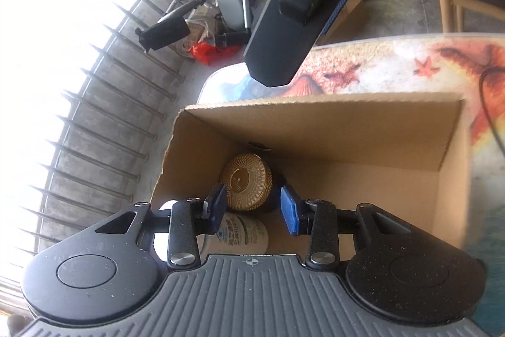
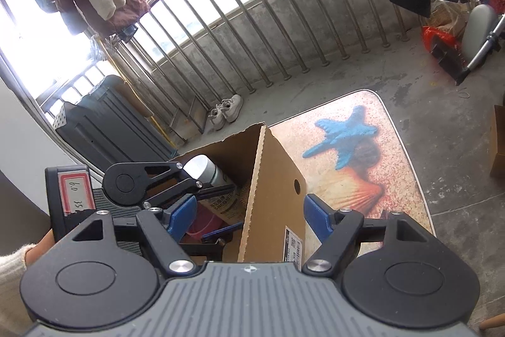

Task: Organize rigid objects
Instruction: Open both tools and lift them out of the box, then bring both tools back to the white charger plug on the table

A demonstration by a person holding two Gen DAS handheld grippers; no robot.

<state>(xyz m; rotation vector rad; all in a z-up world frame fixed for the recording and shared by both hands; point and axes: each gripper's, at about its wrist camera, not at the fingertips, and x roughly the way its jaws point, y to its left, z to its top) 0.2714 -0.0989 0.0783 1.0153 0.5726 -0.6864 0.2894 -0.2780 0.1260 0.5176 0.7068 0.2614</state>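
Note:
A cardboard box (image 1: 315, 128) stands open on a patterned mat. Inside it lie a gold ribbed jar (image 1: 247, 183) and a white bottle with green print (image 1: 240, 236). My left gripper (image 1: 254, 207) is open and empty, just above the box's inside, its fingers on either side of the gold jar without touching it. My right gripper (image 2: 249, 212) is open and straddles the box's side wall (image 2: 271, 198). The right wrist view also shows the white bottle (image 2: 214, 179), something pink (image 2: 205, 223) in the box, and the left gripper reaching in.
The mat (image 2: 363, 166) has seashell and starfish prints and lies on a concrete floor. A metal railing (image 2: 252, 30) runs behind. A wheelchair (image 2: 457, 8), white shoes (image 2: 227, 111), a dark suitcase (image 2: 107, 128) and a wooden chair (image 1: 457, 8) stand around.

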